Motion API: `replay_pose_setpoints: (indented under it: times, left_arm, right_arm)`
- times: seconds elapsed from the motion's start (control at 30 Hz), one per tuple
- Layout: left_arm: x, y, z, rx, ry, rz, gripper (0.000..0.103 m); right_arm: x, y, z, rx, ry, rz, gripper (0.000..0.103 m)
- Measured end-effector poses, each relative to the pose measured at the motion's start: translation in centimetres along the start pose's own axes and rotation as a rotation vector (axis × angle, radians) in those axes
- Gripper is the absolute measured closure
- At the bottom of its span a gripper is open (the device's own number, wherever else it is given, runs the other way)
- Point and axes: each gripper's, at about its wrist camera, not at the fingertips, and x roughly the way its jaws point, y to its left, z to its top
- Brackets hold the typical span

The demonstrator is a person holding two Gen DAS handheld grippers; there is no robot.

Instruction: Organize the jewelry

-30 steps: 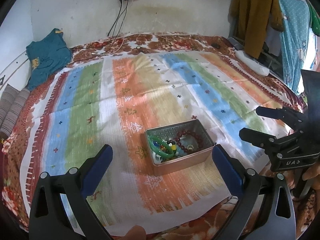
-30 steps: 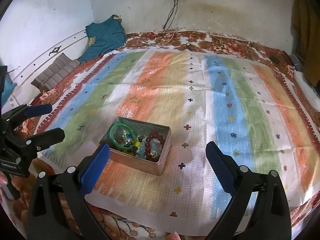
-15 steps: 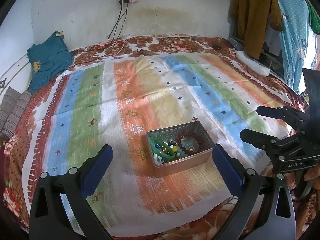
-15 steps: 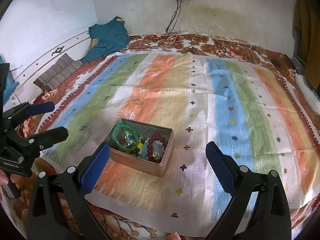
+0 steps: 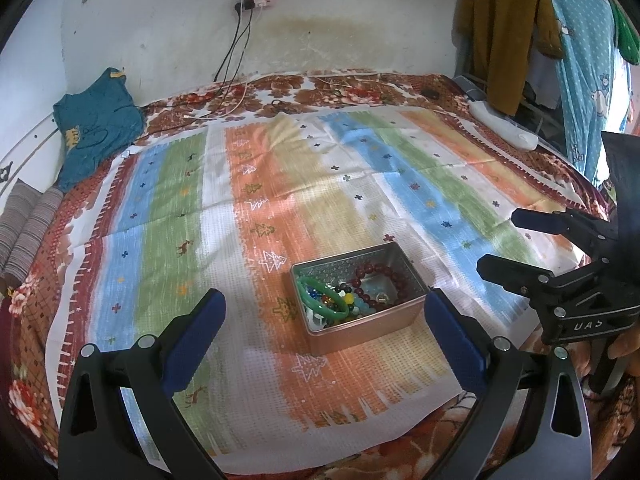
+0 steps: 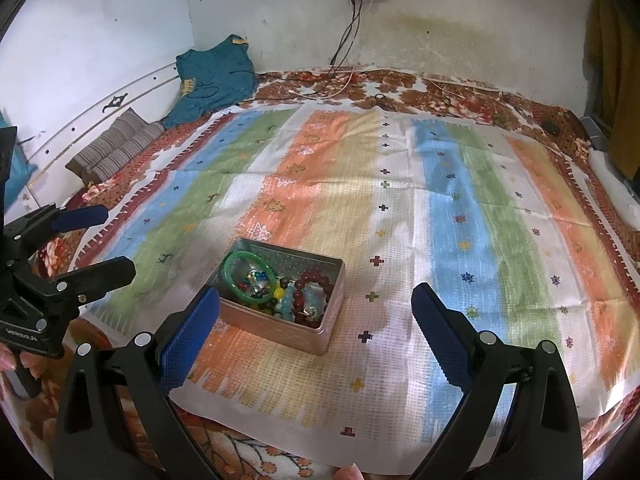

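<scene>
Metal tin (image 5: 356, 304), open-topped, sits on the striped cloth (image 5: 280, 184) over the bed, near its front edge. Inside, tangled: green bangle (image 5: 324, 295), dark red bead bracelet (image 5: 380, 284), loose coloured beads. Both of my claws hang short of it, spread wide, holding nothing: left claw (image 5: 324, 324), right claw (image 6: 316, 312). Bangle looks rigid, smooth, likely slippery and breakable; best pinched across its rim. Bead strand is limp, light; take it by one bead cluster.
</scene>
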Motion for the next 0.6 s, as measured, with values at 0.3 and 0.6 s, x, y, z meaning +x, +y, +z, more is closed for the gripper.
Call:
replay_pose_setpoints:
  times: [0.3, 0.6]
  left_arm:
    - [-0.27, -0.03, 0.18, -0.002, -0.016, -0.005, 0.006]
    - [-0.65, 0.22, 0.30, -0.001, -0.038, -0.002, 0.006]
  right_arm:
    - [-0.38, 0.09, -0.15, -0.011, -0.025, -0.001, 0.005]
    - [-0.65, 0.37, -0.19, -0.022, -0.036, 0.003, 0.005]
